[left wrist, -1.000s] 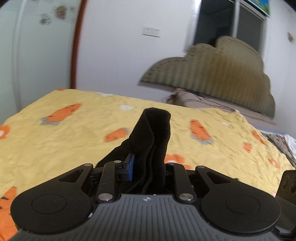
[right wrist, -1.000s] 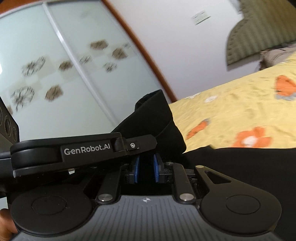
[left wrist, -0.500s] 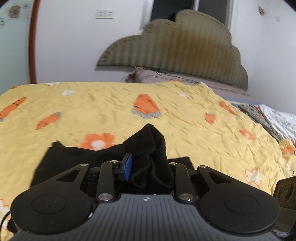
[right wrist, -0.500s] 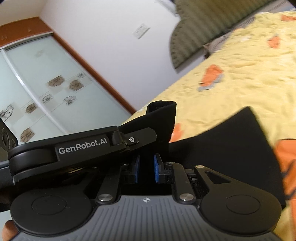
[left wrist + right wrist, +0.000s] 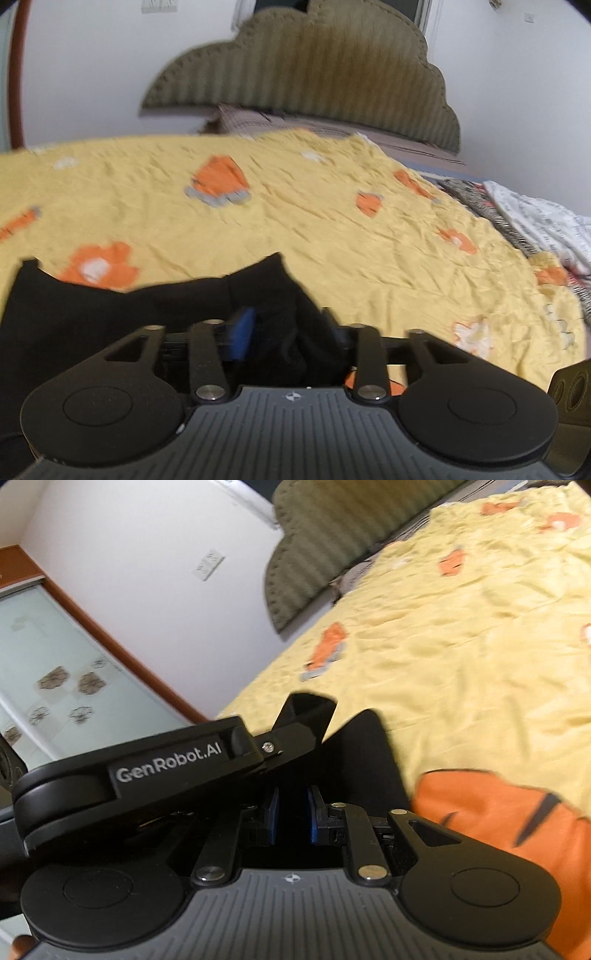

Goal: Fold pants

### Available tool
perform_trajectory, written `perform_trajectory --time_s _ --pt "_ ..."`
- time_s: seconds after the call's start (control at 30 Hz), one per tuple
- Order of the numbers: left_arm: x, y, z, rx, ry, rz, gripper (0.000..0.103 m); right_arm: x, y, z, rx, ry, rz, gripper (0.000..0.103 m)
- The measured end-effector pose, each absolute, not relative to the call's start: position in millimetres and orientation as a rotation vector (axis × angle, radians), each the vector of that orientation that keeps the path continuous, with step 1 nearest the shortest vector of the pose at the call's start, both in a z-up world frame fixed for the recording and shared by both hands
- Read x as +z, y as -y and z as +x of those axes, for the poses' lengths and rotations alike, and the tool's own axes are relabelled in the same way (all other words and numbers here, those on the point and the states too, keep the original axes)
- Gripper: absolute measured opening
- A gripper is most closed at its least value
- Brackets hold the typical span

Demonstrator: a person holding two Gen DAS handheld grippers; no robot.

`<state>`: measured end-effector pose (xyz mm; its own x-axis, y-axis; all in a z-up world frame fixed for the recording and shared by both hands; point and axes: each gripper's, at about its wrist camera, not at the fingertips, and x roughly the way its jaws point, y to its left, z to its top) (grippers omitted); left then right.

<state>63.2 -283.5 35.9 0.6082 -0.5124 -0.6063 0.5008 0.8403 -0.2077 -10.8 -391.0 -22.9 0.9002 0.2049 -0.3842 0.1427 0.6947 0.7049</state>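
The black pants (image 5: 110, 314) lie on the yellow bedspread (image 5: 332, 229) at the near left of the left wrist view. My left gripper (image 5: 288, 332) is shut on a bunched fold of the pants, low over the bed. In the right wrist view, my right gripper (image 5: 291, 812) is shut on black pants cloth (image 5: 365, 760) between its blue pads (image 5: 314, 816). The left gripper's body (image 5: 147, 771) crosses just in front of it, close on the left. The held cloth hides most of the fingertips.
A padded olive headboard (image 5: 314, 74) and a pillow (image 5: 251, 118) stand at the far end of the bed. Patterned bedding (image 5: 535, 221) is heaped at the right edge. A sliding glass wardrobe door (image 5: 55, 672) is to the left.
Both grippers have come down towards the bed with the pants. The held cloth, earlier lifted upright, now lies low, and more of the pants rests flat on the bedspread.
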Motion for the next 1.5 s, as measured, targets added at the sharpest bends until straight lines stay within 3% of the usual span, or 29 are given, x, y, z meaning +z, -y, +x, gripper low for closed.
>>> perform_trajectory --time_s 0.07,0.13,0.3,0.33,0.4,0.43,0.47,0.7,0.73,0.8,0.87,0.97,1.13,1.4,1.43,1.5 --pt "33.1 279.3 67.7 -0.631 -0.769 -0.086 0.069 -24.5 400.4 -17.1 0.0 -0.468 0.82 0.016" --pt "34.7 269.8 67.7 -0.661 -0.801 -0.134 0.07 -25.3 414.4 -28.1 -0.039 -0.452 0.827 0.016" --pt "54.4 231.1 70.3 -0.545 -0.723 -0.115 0.08 -9.8 438.0 -52.1 -0.195 -0.384 0.781 0.018" --pt "58.3 221.6 73.7 -0.497 -0.698 -0.111 0.083 -5.4 438.5 -51.6 -0.187 -0.373 0.772 0.024" --pt "63.9 203.7 86.2 -0.365 -0.657 -0.066 0.093 1.4 434.3 -42.6 -0.136 -0.369 0.745 0.053" --pt "65.1 198.4 92.7 -0.309 -0.642 -0.027 0.093 3.9 429.3 -34.8 -0.113 -0.376 0.723 0.076" --pt "64.8 192.7 100.0 -0.246 -0.623 0.027 0.093 6.4 421.9 -26.5 -0.099 -0.38 0.692 0.078" --pt "46.0 166.5 145.2 -0.018 -0.596 0.273 0.093 1.0 399.9 38.7 0.011 -0.487 0.635 0.077" --pt "41.3 166.2 151.1 -0.01 -0.606 0.312 0.093 -1.7 401.4 46.1 0.018 -0.505 0.651 0.073" --pt "32.2 167.6 155.5 -0.003 -0.613 0.378 0.093 -6.3 402.2 56.0 0.058 -0.52 0.674 0.054" --pt "21.7 172.1 158.2 -0.003 -0.613 0.44 0.093 -9.8 403.0 65.1 0.066 -0.55 0.676 0.029" --pt "14.7 176.6 158.4 -0.007 -0.598 0.484 0.093 -7.7 400.6 65.5 0.04 -0.568 0.607 0.015" --pt "13.3 178.4 159.8 -0.02 -0.602 0.46 0.098 5.3 407.3 50.1 -0.095 -0.528 0.511 0.004" --pt "0.3 184.1 162.0 -0.033 -0.621 0.467 0.099 11.6 420.8 21.9 -0.078 -0.513 0.537 0.01" --pt "1.3 185.0 159.1 -0.049 -0.623 0.466 0.099 12.8 418.3 13.8 -0.059 -0.516 0.533 0.014" --pt "1.9 189.3 152.8 -0.097 -0.629 0.468 0.099 11.4 412.2 -2.0 -0.019 -0.528 0.544 0.032"
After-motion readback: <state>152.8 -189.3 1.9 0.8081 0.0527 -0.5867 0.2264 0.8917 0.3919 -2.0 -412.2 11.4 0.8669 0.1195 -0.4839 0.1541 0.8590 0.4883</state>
